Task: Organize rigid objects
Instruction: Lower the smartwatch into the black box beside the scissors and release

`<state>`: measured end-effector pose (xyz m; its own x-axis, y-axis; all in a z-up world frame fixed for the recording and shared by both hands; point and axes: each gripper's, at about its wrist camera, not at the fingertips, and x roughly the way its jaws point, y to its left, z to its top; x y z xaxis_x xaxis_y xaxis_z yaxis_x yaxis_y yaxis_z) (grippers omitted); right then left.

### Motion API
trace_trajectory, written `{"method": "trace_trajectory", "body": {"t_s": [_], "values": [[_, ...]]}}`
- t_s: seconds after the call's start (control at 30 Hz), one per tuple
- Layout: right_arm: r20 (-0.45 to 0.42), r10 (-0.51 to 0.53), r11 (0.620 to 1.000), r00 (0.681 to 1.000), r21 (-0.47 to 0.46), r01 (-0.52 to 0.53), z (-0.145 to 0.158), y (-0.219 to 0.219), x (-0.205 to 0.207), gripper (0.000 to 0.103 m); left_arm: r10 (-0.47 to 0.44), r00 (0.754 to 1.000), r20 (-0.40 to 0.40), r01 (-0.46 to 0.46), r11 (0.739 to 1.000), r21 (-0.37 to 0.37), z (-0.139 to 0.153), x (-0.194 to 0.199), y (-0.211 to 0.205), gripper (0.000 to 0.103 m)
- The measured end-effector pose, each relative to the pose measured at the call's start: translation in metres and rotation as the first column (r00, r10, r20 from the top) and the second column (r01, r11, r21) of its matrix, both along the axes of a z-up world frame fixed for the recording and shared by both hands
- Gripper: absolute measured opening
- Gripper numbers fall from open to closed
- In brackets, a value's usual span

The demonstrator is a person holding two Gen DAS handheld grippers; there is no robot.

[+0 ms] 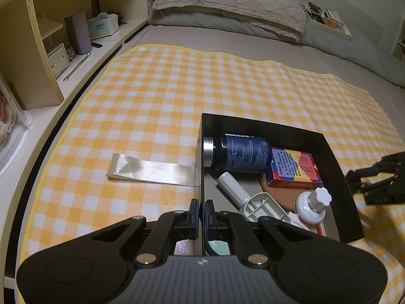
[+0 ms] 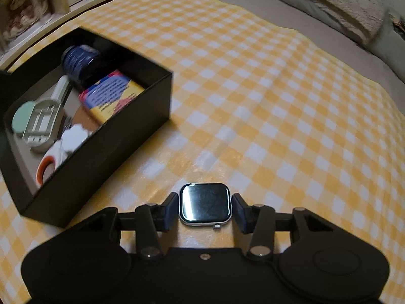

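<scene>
Yellow-and-white checked cloth (image 1: 177,88), spread flat over a grey bed. On it, a black box (image 1: 253,124), open-topped.

Inside the box:
- dark blue bottle (image 1: 243,153) with a silver cap, lying on its side against the far wall
- colourful carton (image 1: 295,168) just beside it, lying partly over a cork disc (image 1: 276,192)
- pale handled tool (image 1: 253,202) running diagonally across the floor
- white knobbed piece (image 1: 314,202) at the near end

Outside, a glossy cream ribbon (image 1: 149,168) lying flat on the cloth, one end meeting the box's left wall.

Left gripper (image 1: 201,212): pressed together on that left wall at the near end, with the thin black panel between the two blue pads, one pad inside the box and one outside.

Right of the box and clear of it, a smartwatch body (image 2: 205,204), strapless, silver-rimmed, dark screen up, flat on the cloth. Right gripper (image 2: 205,200): tilted down over it, fingers apart and straddling the watch, one pad at each side of the case. Left pad just beside the rim. At the right pad, a thin sliver of cloth visible, so not clamped. Watch centred between the pads, its near edge towards the gripper body.
</scene>
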<state>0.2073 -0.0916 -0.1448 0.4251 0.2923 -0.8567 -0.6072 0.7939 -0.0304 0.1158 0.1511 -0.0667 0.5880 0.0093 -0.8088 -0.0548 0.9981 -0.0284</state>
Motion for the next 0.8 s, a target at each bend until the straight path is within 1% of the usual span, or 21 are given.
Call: {"method": "trace_trajectory", "body": {"t_s": [0.07,0.23,0.33,0.43,0.5,0.63,0.8], "values": [[0.014,-0.035,0.999,0.999,0.018,0.035,0.009,-0.001,0.002,0.047,0.001,1.000,-0.001,-0.001,1.000,0.004,0.000,0.000,0.000,0.005],[0.055,-0.111,0.986,0.992,0.132,0.103,0.048,-0.001,0.003,0.047,0.002,1.000,-0.002,-0.002,1.000,0.010,0.000,0.001,-0.001,0.005],[0.066,-0.128,0.972,0.990,0.207,0.112,0.068,0.004,0.001,0.047,0.001,1.000,-0.001,-0.001,1.000,0.012,0.000,0.001,-0.001,0.005],[0.063,-0.110,0.960,0.992,0.266,0.090,0.084,0.015,-0.006,0.047,0.001,1.000,-0.001,-0.001,1.000,0.012,0.000,0.001,-0.001,0.005],[0.041,-0.084,0.953,0.996,0.296,0.068,0.088,0.025,-0.010,0.047,0.001,1.000,-0.001,-0.001,1.000,0.012,0.000,0.001,-0.001,0.005],[-0.043,-0.028,0.941,0.999,0.335,0.041,0.090,0.051,-0.017,0.047,0.001,1.000,-0.001,0.000,1.000,0.010,0.000,0.001,-0.001,0.005],[-0.147,0.035,0.942,0.989,0.334,0.016,0.083,0.077,-0.029,0.047,-0.003,1.000,0.000,0.003,1.000,0.003,0.000,0.000,0.000,0.005]]}}
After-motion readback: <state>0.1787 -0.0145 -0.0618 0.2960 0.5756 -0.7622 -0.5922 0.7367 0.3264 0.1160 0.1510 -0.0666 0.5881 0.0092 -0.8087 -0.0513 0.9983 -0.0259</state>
